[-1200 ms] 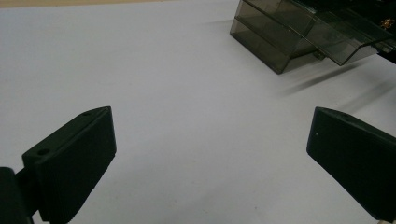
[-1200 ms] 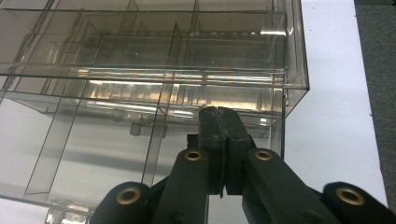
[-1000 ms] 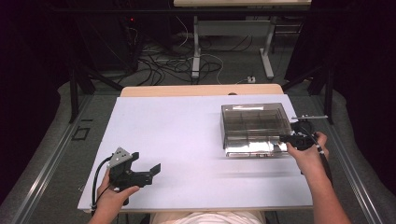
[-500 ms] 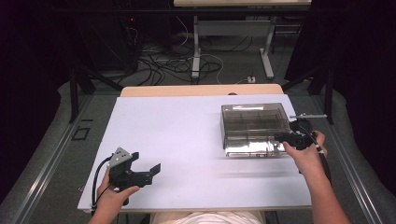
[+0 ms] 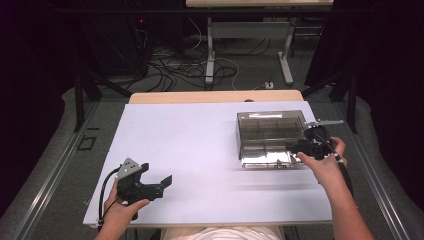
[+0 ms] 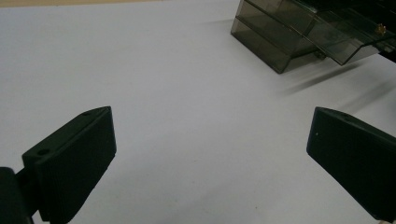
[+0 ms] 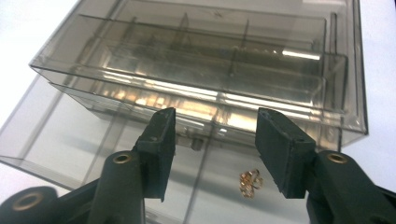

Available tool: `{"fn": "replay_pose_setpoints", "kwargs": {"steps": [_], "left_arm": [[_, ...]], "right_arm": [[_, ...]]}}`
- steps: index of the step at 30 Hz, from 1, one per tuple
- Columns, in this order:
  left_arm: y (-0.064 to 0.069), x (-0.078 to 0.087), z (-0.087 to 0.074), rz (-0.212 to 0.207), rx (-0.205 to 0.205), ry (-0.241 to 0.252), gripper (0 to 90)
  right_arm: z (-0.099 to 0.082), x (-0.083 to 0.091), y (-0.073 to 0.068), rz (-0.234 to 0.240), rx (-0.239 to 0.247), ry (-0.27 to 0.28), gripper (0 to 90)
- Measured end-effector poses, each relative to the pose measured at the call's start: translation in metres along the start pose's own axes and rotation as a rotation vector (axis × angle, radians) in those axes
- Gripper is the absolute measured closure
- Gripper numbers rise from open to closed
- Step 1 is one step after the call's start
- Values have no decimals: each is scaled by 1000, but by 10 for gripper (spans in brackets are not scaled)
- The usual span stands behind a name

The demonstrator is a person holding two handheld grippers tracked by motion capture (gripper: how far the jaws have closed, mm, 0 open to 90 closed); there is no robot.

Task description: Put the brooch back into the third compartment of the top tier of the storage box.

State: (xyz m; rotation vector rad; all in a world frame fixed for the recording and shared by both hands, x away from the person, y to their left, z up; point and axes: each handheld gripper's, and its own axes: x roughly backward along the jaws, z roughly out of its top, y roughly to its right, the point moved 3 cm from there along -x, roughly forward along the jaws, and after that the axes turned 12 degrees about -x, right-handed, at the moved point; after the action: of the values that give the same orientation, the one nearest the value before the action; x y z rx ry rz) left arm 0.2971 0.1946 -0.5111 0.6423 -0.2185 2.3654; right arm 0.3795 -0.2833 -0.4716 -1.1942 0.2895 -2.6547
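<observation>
A smoky clear plastic drawer box [image 5: 270,132] stands on the right of the white table [image 5: 200,140]. Its lowest drawer [image 7: 70,140] is slid out toward me, and a small gold piece [image 7: 250,182] lies in it. My right gripper [image 5: 300,148] is at the box's front right corner. In the right gripper view this gripper [image 7: 215,122] is open, its jaws either side of the drawer fronts and gripping nothing. My left gripper [image 5: 156,173] rests open near the front left of the table; in its own view, the left gripper [image 6: 212,121] has bare table between its jaws and the box [image 6: 289,37] far off.
A wooden table edge [image 5: 215,96] lies behind the white top. Beyond it the floor carries cables [image 5: 190,65] and metal desk legs [image 5: 210,50]. Dark curtains close in both sides.
My right gripper has shifted slightly left along the box front. The left gripper and the box have stayed put.
</observation>
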Motion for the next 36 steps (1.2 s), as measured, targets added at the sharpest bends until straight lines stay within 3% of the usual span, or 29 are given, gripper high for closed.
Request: {"fn": "replay_pose_setpoints", "kwargs": {"steps": [6,10,19,28,33,36], "left_arm": [[0,0,0,-1,1,-2,12],[0,0,0,-1,0,-3,12],[0,-1,0,-3,-1,-5,12],[1,-1,0,-3,1,-4,12],[1,-1,0,-2,-1,-5,12],[0,-2,0,-3,0,-6,12]], "right_arm": [[3,2,-9,40,29,29,430],[1,3,-15,70,30,12,419],[-5,8,-25,84,65,-1,315],[-11,20,-34,112,111,17,290],[-20,25,-38,137,107,-1,272],[-24,27,-39,141,131,-5,244]]}}
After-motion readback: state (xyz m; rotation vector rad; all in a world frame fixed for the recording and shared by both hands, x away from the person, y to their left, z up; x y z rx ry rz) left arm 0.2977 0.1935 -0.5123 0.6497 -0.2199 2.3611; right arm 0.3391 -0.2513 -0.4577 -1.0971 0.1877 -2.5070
